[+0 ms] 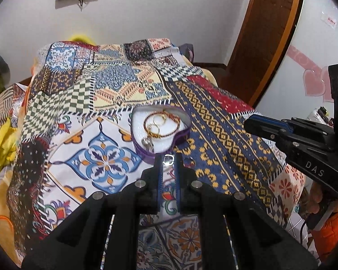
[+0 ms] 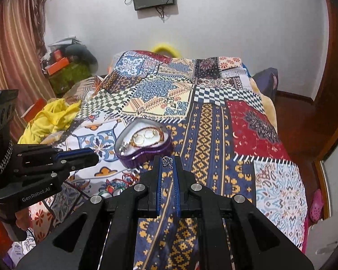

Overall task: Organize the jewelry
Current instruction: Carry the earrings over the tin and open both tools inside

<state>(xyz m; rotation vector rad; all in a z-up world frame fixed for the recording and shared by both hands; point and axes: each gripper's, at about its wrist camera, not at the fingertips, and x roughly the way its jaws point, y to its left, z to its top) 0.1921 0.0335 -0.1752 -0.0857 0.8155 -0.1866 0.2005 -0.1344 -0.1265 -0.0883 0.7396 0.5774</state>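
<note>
Your left claw [image 1: 168, 159] pinches a silver ring [image 1: 168, 158], your right claw [image 2: 167, 160] pinches a small silver trinket [image 2: 167, 160], both just beside the heart-shaped box [image 2: 144, 153], its point toward you.

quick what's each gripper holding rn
left gripper: closed on a small silver ring.
right gripper: closed on a small silver jewelry piece.

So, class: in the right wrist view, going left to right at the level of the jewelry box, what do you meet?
Left gripper → purple heart-shaped jewelry box → right gripper pinching a small silver ring → red patch of the bedspread.
</note>
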